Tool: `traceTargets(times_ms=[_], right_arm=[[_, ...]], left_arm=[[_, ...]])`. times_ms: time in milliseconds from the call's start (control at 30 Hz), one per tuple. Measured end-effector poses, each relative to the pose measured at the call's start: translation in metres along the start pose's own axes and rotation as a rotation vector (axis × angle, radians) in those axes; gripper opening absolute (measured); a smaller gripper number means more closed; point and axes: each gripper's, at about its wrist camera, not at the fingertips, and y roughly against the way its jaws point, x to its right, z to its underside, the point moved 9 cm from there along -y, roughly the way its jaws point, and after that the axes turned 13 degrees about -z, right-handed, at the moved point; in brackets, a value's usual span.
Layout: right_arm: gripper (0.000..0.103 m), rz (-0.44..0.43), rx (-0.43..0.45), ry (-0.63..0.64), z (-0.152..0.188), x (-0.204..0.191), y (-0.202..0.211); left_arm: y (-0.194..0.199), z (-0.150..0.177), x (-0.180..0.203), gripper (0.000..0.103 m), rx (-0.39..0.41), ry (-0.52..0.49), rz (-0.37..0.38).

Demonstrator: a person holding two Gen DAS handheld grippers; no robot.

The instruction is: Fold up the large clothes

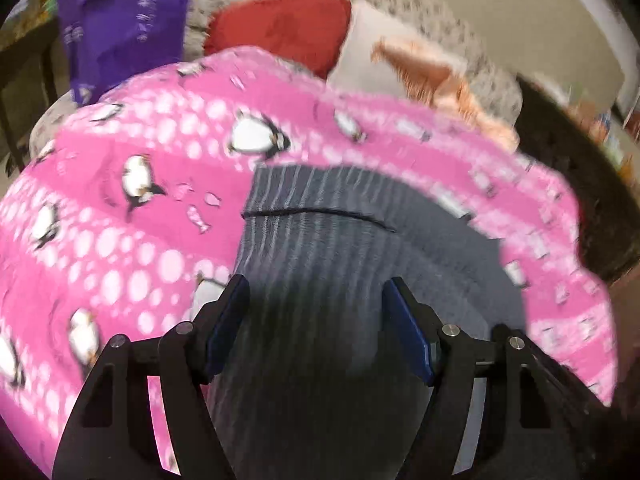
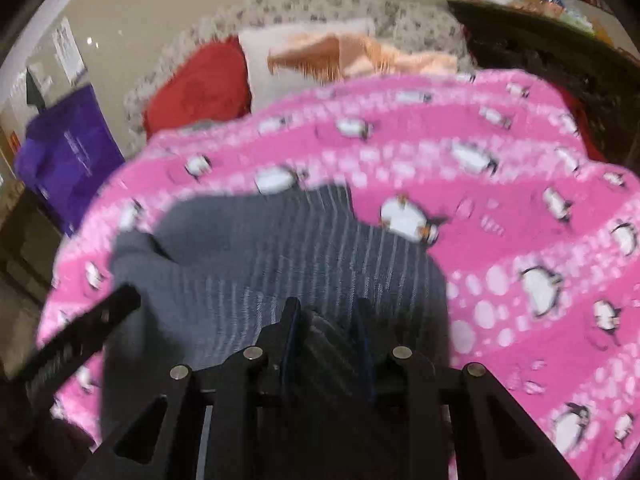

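A grey ribbed garment (image 1: 320, 248) lies on a pink penguin-print blanket (image 1: 120, 208). My left gripper (image 1: 316, 300) is open, its jaws wide apart just above the grey fabric, holding nothing. In the right wrist view the same garment (image 2: 280, 248) lies on the blanket (image 2: 520, 240). My right gripper (image 2: 326, 316) is shut on a bunched fold of the grey garment. The black left gripper body (image 2: 80, 332) shows at the left edge of that view. Both views are motion-blurred.
Behind the blanket lie a red cushion (image 1: 280, 28), a white pillow (image 2: 304, 52) with a peach fringed cloth (image 1: 440, 76) on it, and a purple bag (image 1: 120, 20). A dark wooden cabinet (image 2: 560, 60) stands at the right.
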Motion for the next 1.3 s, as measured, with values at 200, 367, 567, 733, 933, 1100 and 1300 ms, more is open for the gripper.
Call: traceTargets(times_ms=[200, 367, 567, 733, 933, 1100, 1300], right_arm=[[0.027, -0.002, 0.008, 0.064, 0.006, 0.01, -0.024], [0.027, 0.065, -0.002, 0.128, 0.0, 0.004, -0.037], [0.028, 0.034, 0.0, 0.123, -0.003, 0.006, -0.037], [0.028, -0.028, -0.003, 0.167, -0.011, 0.002, 0.009], [0.039, -0.027, 0.019, 0.32, 0.016, -0.002, 0.113], [0.088, -0.083, -0.025, 0.343, 0.079, -0.003, 0.172], [0.088, -0.123, -0.031, 0.334, 0.132, -0.004, 0.213]], left_arm=[[-0.041, 0.011, -0.007, 0.093, -0.068, 0.066, 0.021], [-0.048, 0.009, -0.005, 0.096, -0.059, 0.041, -0.034], [-0.045, 0.011, -0.009, 0.097, -0.085, 0.045, -0.019], [0.016, 0.003, -0.035, 0.096, -0.034, 0.045, 0.027], [0.125, 0.053, -0.072, 0.096, 0.128, -0.068, 0.01], [0.168, 0.116, -0.066, 0.102, 0.138, -0.252, -0.015], [0.2, 0.162, -0.059, 0.102, 0.179, -0.288, -0.069]])
